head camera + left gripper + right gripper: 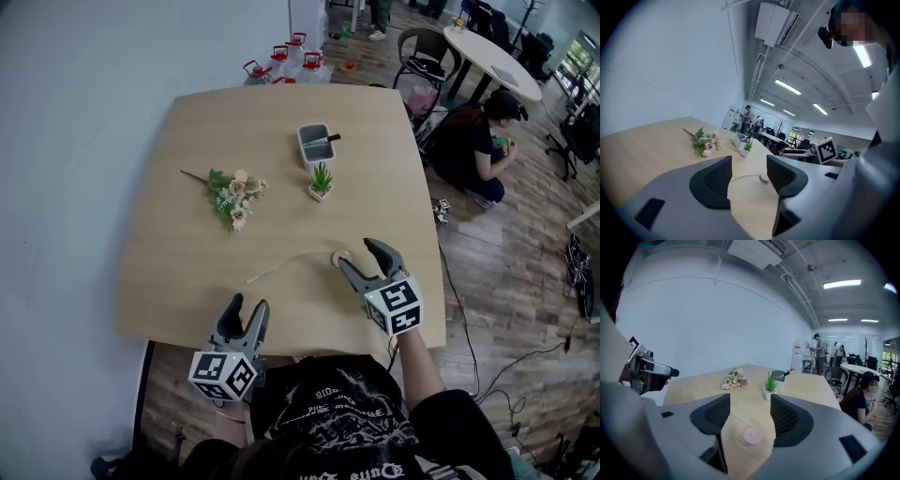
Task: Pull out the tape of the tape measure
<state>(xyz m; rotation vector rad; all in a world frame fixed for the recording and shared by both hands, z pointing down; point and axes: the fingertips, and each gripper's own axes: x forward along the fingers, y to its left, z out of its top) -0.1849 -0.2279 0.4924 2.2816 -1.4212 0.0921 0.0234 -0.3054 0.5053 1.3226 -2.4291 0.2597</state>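
The tape measure [339,256] is a small pink round case lying on the wooden table [187,244] near its front right. Its pale tape [281,266] runs out leftward across the wood. My right gripper [355,252] stands open just behind the case. In the right gripper view the case [752,436] lies between the wide jaws, and neither pad touches it. My left gripper [246,314] hovers open and empty at the table's front edge. In the left gripper view the case [763,178] and tape [745,177] show through the gap of that gripper [749,171].
A spray of artificial flowers [234,197], a small potted plant [321,181] and a grey tray holding a pen [315,143] sit further back on the table. Bottles [286,58] stand beyond the far edge. A person [478,141] sits on the floor at right.
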